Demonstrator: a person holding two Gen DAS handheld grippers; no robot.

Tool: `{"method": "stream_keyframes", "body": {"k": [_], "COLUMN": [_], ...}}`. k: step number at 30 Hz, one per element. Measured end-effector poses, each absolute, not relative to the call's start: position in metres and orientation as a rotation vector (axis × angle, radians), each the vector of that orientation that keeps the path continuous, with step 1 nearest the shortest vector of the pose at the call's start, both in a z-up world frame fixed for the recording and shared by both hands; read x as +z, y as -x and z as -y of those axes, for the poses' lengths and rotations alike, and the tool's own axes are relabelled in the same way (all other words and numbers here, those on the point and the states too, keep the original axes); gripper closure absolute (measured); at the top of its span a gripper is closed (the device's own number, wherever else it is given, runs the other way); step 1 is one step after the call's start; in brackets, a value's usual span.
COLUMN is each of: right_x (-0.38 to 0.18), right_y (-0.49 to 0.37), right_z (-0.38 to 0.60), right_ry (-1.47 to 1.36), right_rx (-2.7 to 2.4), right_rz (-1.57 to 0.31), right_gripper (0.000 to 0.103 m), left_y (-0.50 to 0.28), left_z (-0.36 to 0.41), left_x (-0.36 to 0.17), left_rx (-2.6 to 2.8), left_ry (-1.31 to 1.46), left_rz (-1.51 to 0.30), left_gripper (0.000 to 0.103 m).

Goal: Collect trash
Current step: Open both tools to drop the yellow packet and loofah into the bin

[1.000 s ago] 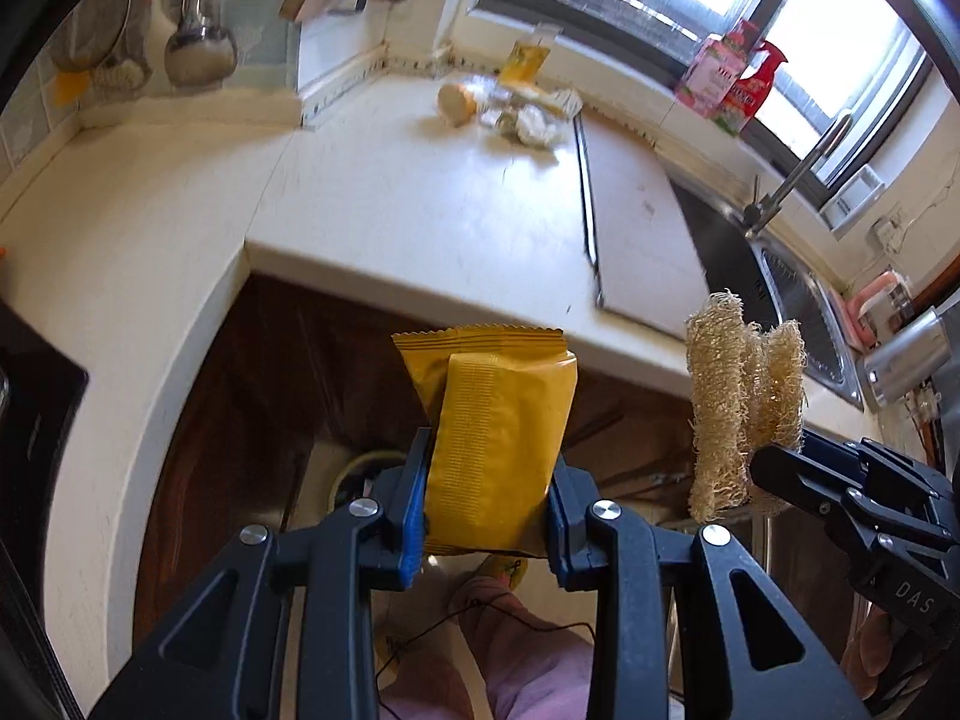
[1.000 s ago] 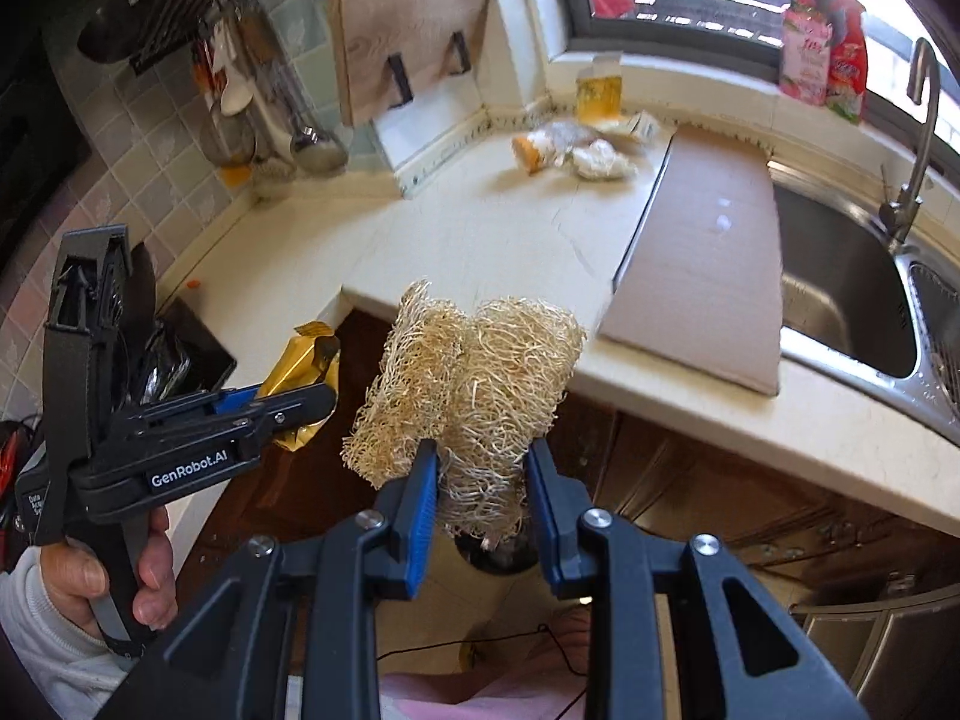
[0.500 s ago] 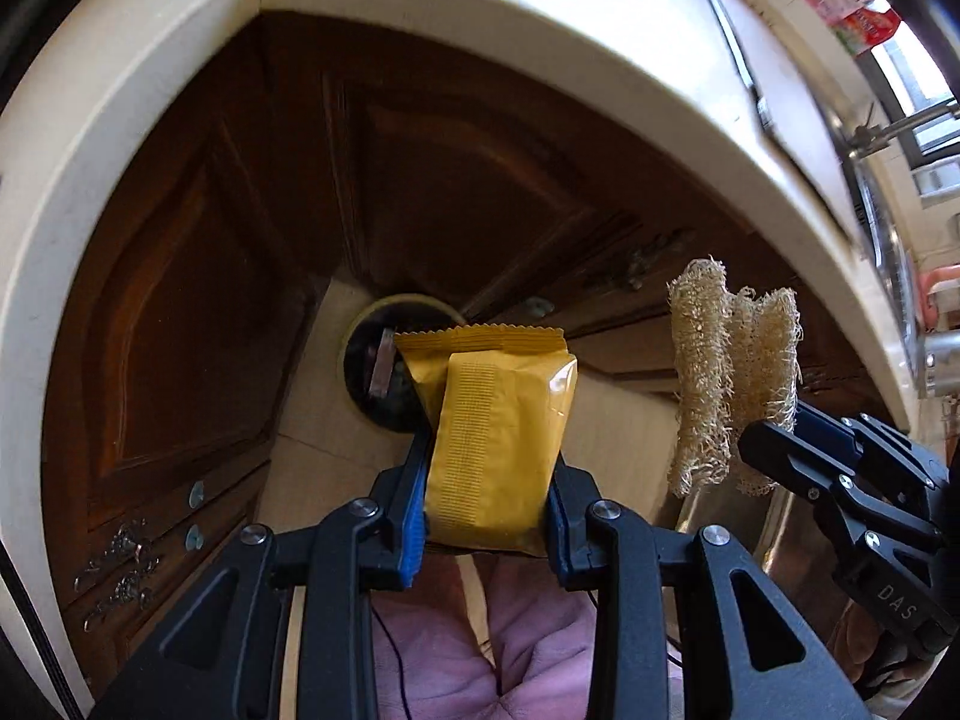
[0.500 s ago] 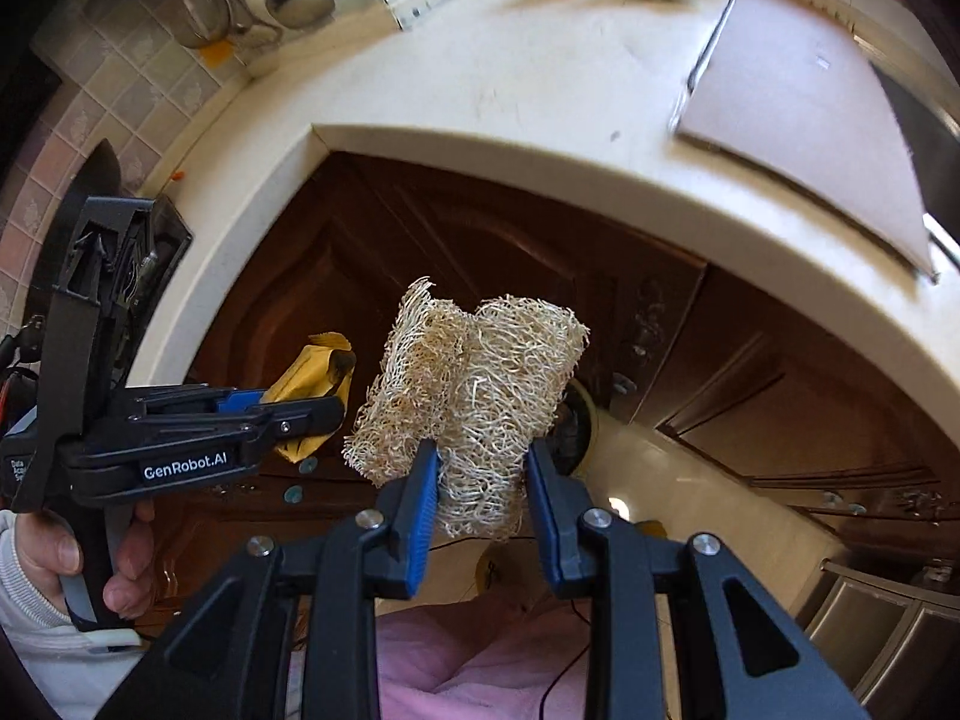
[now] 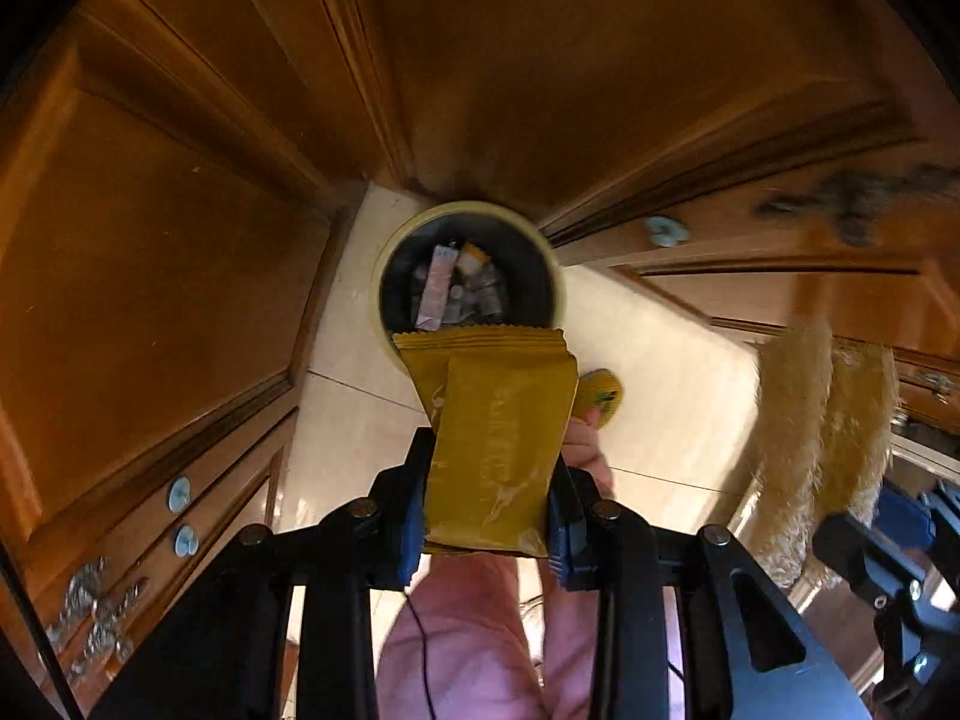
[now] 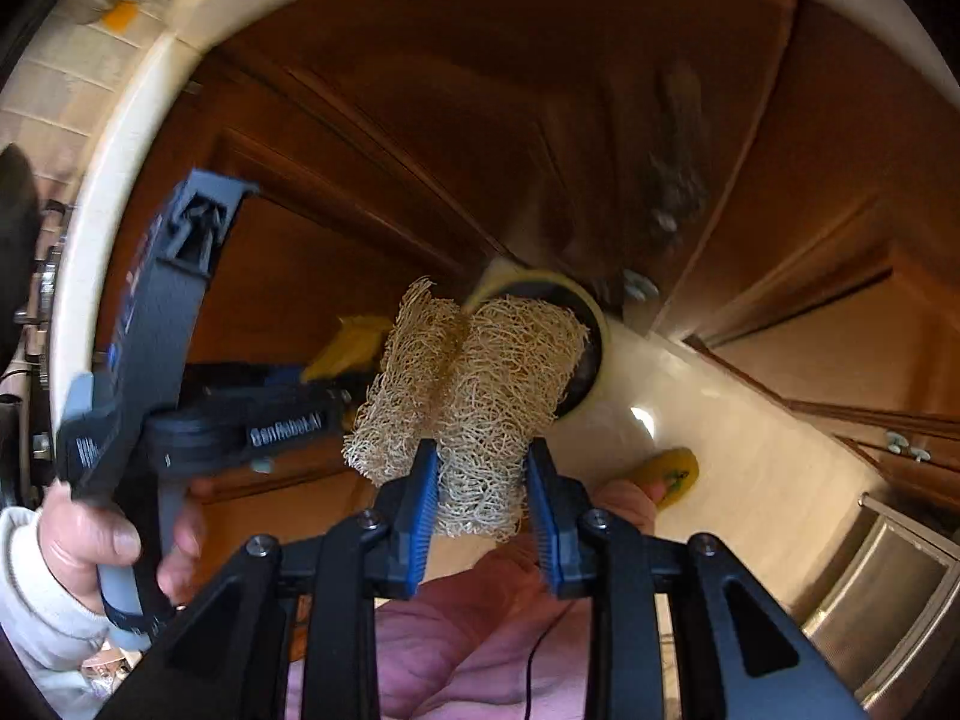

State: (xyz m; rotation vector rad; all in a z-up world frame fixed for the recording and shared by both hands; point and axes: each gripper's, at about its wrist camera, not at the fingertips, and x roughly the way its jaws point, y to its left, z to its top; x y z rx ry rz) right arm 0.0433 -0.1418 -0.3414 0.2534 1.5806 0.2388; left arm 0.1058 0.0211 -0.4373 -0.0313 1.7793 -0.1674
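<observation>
My left gripper is shut on a yellow snack wrapper and holds it above the floor, just short of a round trash bin with a pale yellow rim and several bits of trash inside. My right gripper is shut on a tan loofah sponge. The bin shows behind the loofah in the right wrist view. The loofah is blurred at the right of the left wrist view. The wrapper peeks out beside the left gripper's body in the right wrist view.
Brown wooden cabinet doors close in around the bin on three sides. The floor is cream tile. My legs in pink trousers and a yellow slipper are below. The counter edge curves above at left.
Both grippers have tilted down from the countertop toward the floor and moved closer to the bin. The bin now looks larger and sits right beyond the wrapper. Both still hold their items.
</observation>
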Motion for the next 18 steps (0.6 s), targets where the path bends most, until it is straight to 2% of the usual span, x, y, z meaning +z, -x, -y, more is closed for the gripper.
{"method": "stream_keyframes", "body": {"k": [6,8,12,18], "right_x": [-0.397,-0.412,-0.442,-0.466], "right_y": [-0.051,-0.058,-0.070,-0.085], "right_z": [0.141,0.139,0.136,0.123], "right_ry": [-0.236,-0.224,-0.214,-0.188], "right_rx": [0.205,0.200,0.192,0.190], "right_rz": [-1.673,-1.694,-1.739,-1.776], "right_gripper": [0.074,0.074,0.074,0.073], "left_y": [-0.125,-0.127,-0.126,-0.116], "left_z": [-0.020,-0.018,-0.015,-0.027], "left_x": [-0.483,-0.494,-0.509,-0.509], "left_rx": [-0.185,-0.199,-0.193,-0.169], "left_ry": [0.083,0.106,0.115,0.164], "left_rz": [-1.823,-1.834,-1.843,-1.843], "left_gripper": [0.071,0.067,0.042,0.031]}}
